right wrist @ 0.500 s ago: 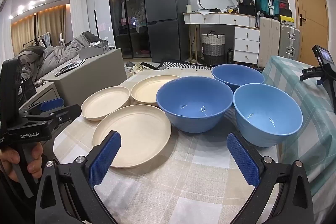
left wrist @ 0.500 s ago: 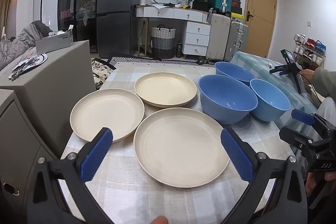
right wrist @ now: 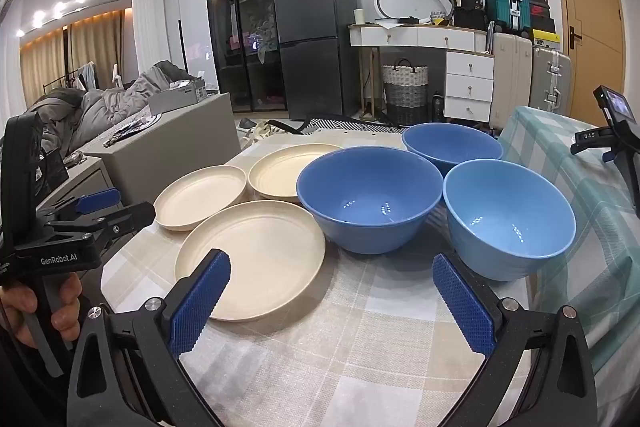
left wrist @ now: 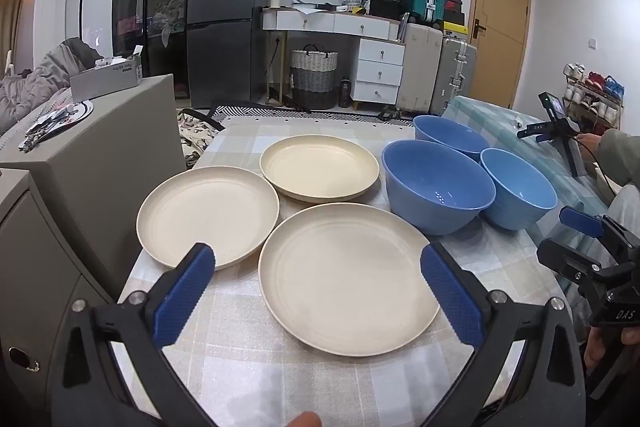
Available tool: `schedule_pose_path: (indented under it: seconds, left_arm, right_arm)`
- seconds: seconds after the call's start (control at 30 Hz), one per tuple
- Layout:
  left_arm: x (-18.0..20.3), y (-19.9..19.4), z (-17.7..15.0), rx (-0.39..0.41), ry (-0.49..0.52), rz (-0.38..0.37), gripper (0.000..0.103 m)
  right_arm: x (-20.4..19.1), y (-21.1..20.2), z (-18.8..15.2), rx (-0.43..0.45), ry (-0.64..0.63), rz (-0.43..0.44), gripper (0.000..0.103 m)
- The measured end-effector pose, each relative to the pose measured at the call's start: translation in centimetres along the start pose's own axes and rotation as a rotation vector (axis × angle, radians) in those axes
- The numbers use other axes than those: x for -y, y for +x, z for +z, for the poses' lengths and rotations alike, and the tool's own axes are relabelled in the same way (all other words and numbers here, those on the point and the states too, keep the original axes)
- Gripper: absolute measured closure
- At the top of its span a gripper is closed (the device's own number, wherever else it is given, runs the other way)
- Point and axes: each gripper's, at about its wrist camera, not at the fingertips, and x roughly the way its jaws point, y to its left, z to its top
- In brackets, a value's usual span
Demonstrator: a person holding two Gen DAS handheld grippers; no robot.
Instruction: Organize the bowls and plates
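- left gripper [left wrist: 316, 295] jaws wide, nothing held; hovers tilted down at near edge of checked tablecloth [left wrist: 248, 367].
- nearest cream plate [left wrist: 348, 277] lies flat straight ahead between its fingers, untouched; round, so no long axis, rim up.
- two more cream plates: left plate [left wrist: 208, 213], far plate [left wrist: 320, 167].
- right gripper [right wrist: 332, 303] also wide, empty; big blue bowl [right wrist: 370, 197] ahead, lighter bowl [right wrist: 508, 219] ahead-right, third bowl [right wrist: 452, 143] behind. All upright, mouths up.
- judgement: left hand nearer plates, right nearer bowls; nothing stacked yet.

Even indoor light, sharp focus, fisheye-bent edges, perhaps slight bowl glare.
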Motion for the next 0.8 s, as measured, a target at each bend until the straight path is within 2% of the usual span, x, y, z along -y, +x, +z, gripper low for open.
schedule_pose_path:
  seconds: [0.8]
  left_arm:
    - [-0.81,-0.14,0.09,0.001,-0.009,0.012,0.0]
  right_arm:
    - [-0.01,0.12,-0.02,0.003,-0.003,0.003,0.0]
